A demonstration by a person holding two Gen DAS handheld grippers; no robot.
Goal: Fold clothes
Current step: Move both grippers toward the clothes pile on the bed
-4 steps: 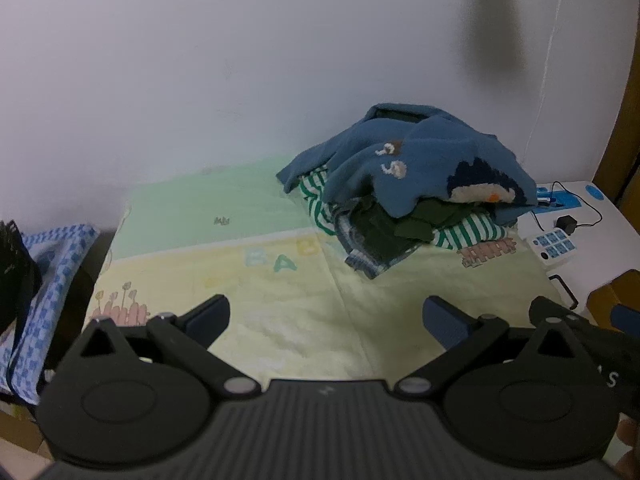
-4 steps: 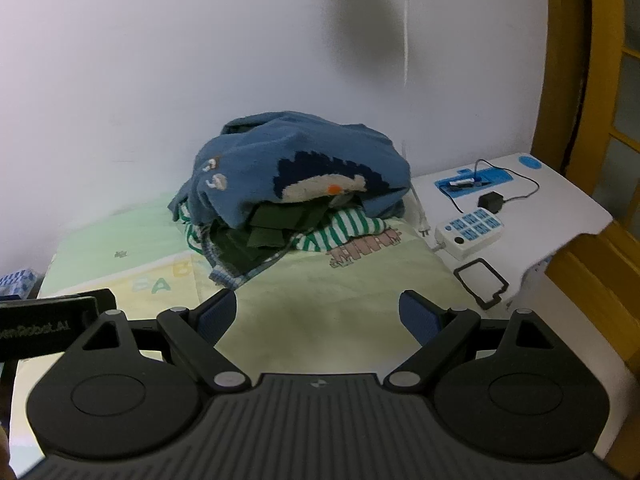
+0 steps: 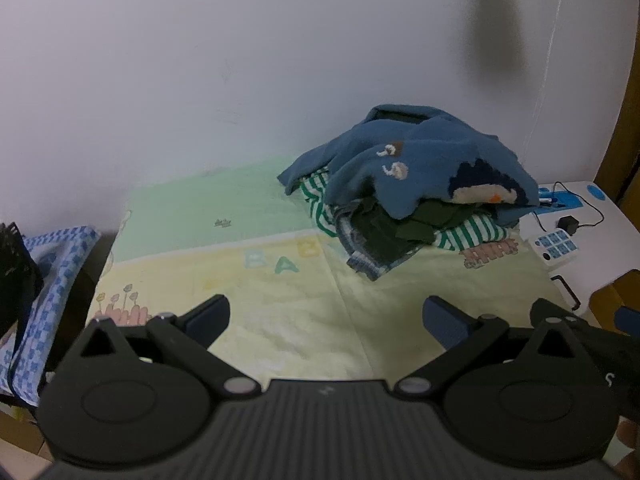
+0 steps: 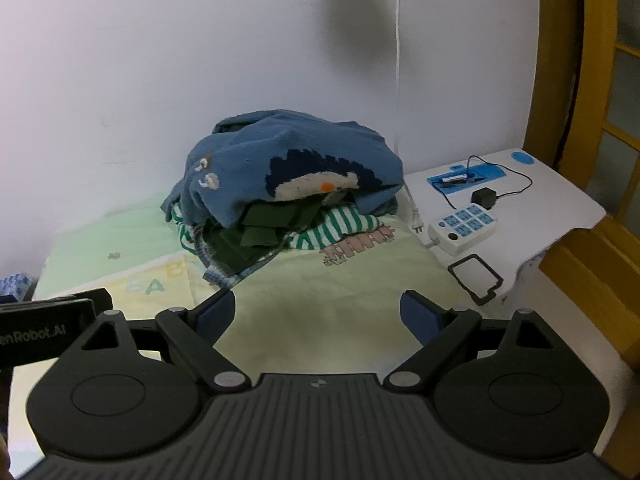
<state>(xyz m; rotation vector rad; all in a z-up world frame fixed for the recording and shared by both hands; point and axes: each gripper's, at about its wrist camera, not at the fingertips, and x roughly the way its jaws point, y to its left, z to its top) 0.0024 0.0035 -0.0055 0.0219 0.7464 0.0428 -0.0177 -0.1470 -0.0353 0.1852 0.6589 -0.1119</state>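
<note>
A blue checked cloth [image 3: 56, 256] is lying off the left edge of the table [image 3: 256, 320], which is covered by a pale green and yellow printed mat. The left hand-held gripper [image 3: 326, 318] is hovering over the near edge with its jaws spread wide, holding and touching nothing. The pile of clothes [image 3: 404, 200] is sitting at the far right corner, against the wall, well ahead and to the right of this hand-held gripper. A blue sweater [image 3: 424, 168] with a penguin design is lying on top, covering dark green and green-striped garments. The right hand-held gripper [image 4: 316, 316] is likewise standing wide open and empty, with the pile straight ahead, slightly to its left. Nothing is lying between either hand-held gripper and the pile. Beyond the table's right edge, a white power strip [image 4: 464, 226], a black adapter [image 4: 484, 197] with its cable, and a black frame [image 4: 476, 278] are resting on a white side surface [image 4: 560, 196].
</note>
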